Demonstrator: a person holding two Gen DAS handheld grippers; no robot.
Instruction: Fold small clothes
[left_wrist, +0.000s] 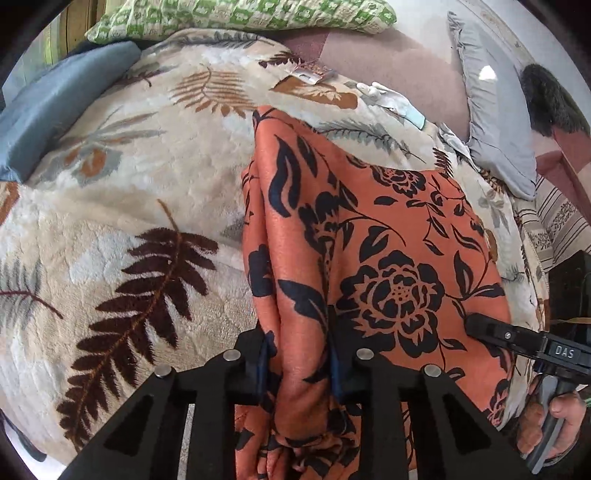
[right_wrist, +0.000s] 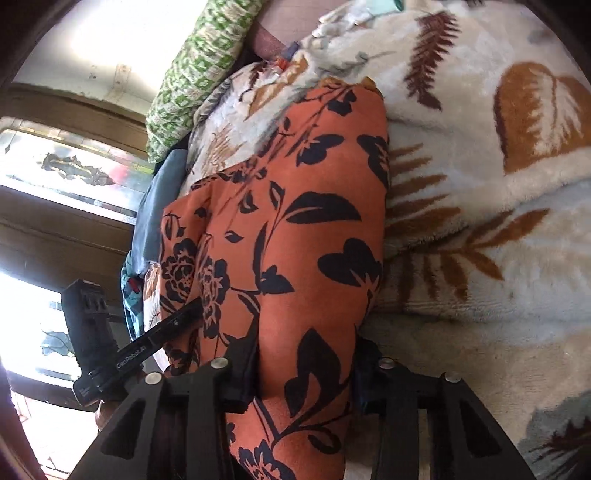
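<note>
An orange garment with a black flower print (left_wrist: 369, 229) lies on a cream leaf-patterned blanket (left_wrist: 147, 177). My left gripper (left_wrist: 299, 365) is shut on a bunched fold at its near left edge. My right gripper (right_wrist: 306, 369) is shut on another edge of the same garment (right_wrist: 295, 206), which drapes away from it over the blanket (right_wrist: 480, 184). The right gripper also shows in the left wrist view (left_wrist: 476, 323) at the garment's right edge. The left gripper shows in the right wrist view (right_wrist: 192, 308) at the garment's left side.
A green patterned pillow (left_wrist: 240, 14) lies at the back. A blue cushion (left_wrist: 62, 99) lies at the left and a grey pillow (left_wrist: 495, 122) at the right. Small pale items (left_wrist: 388, 96) lie on the blanket behind the garment. A window (right_wrist: 55, 166) is beside the bed.
</note>
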